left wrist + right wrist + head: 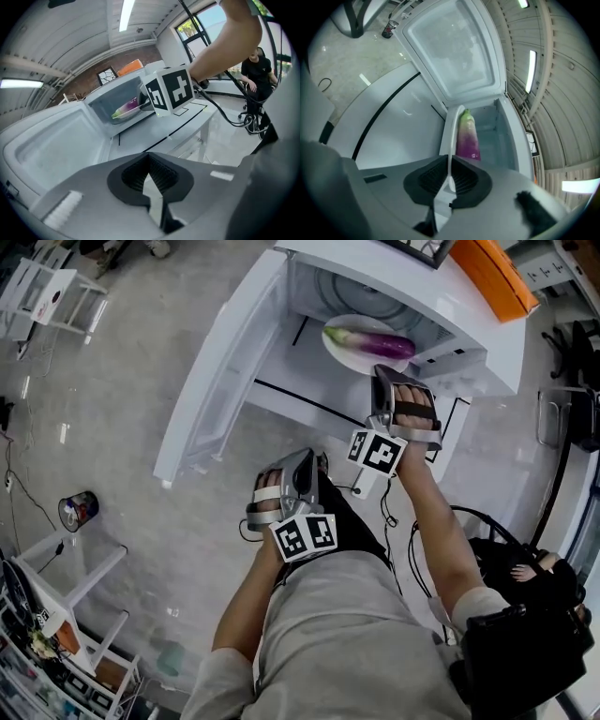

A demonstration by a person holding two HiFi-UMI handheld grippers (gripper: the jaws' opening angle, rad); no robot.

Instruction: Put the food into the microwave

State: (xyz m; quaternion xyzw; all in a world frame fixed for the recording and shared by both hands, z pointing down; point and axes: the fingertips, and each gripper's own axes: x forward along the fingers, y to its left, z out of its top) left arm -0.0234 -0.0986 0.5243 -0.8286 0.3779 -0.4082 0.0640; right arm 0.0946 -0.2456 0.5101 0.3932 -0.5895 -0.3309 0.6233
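A white microwave (450, 306) stands with its door (220, 381) swung open. A white plate (349, 354) carrying a purple and green eggplant (370, 341) sits at the mouth of the cavity. My right gripper (382, 373) is shut on the plate's near rim (449, 136); in the right gripper view (449, 176) the eggplant (468, 138) lies beyond the pads, with the cavity (499, 136) behind it. My left gripper (307, 463) hangs lower, close to my body, away from the microwave, shut with nothing held (151, 171). From there the plate (124, 111) shows inside the opening.
The microwave rests on a white table (309, 399) marked with black lines. An orange box (492, 277) lies on top of the microwave. A cup (78, 510) stands on the floor at left, by white racks (56, 292). Cables (394, 521) and a seated person (258, 70) are at right.
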